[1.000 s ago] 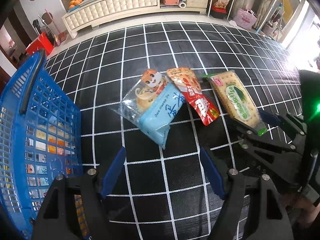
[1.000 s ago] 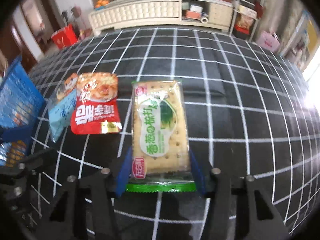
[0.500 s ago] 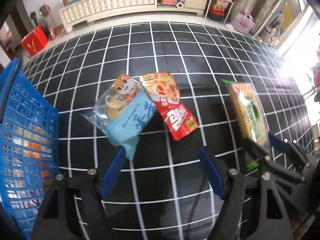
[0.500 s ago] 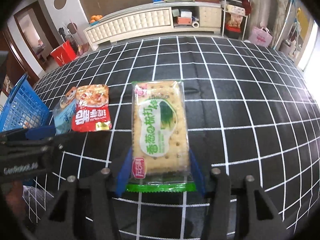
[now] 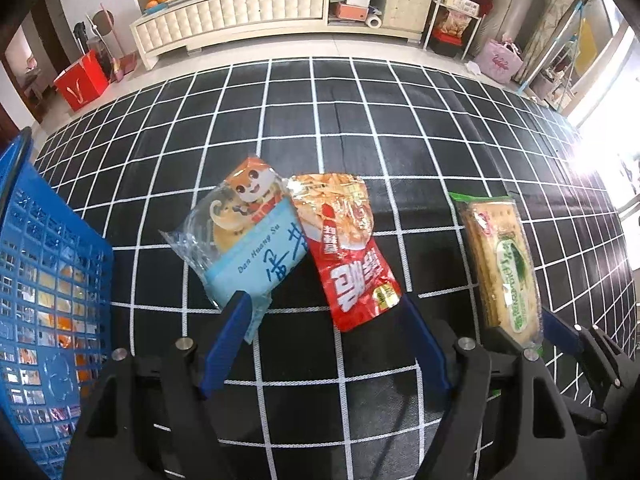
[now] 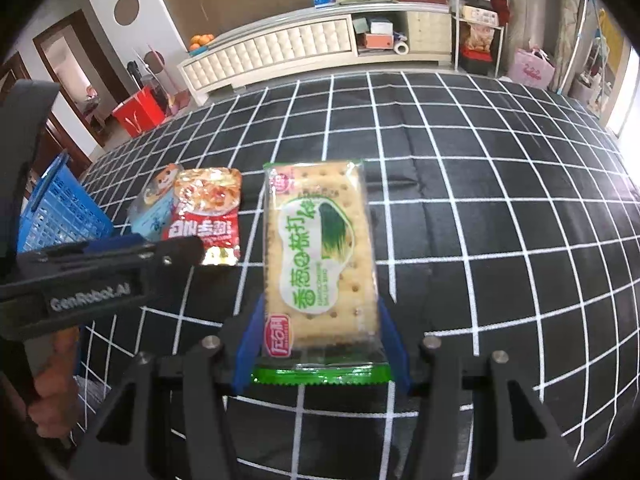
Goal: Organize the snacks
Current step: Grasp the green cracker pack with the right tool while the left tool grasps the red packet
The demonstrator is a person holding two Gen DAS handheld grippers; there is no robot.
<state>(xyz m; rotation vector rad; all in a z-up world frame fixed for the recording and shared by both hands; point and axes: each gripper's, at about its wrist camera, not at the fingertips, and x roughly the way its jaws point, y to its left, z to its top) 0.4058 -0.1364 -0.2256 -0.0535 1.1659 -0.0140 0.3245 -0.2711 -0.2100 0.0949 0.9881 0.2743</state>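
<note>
Black cloth with a white grid (image 5: pixel 360 128) covers the bench across both views, and a cream cabinet (image 5: pixel 248 8) runs along the far wall at the top of each frame. At the left edge of the left wrist view stands a blue basket (image 5: pixel 52 280) with packets visible through its mesh. The left claw (image 5: pixel 324 340) stands wide, its blue fingers (image 5: pixel 230 336) low in the frame, the left one over the near tip of a light blue snack bag (image 5: pixel 256 248), which lies partly overlapped by a red snack packet (image 5: pixel 352 264) at centre. The right claw (image 6: pixel 320 344) grips the near end of a green-edged cracker packet (image 6: pixel 320 248) between its fingers; that packet fills the centre of the right wrist view and appears at the lower right of the left wrist view.
</note>
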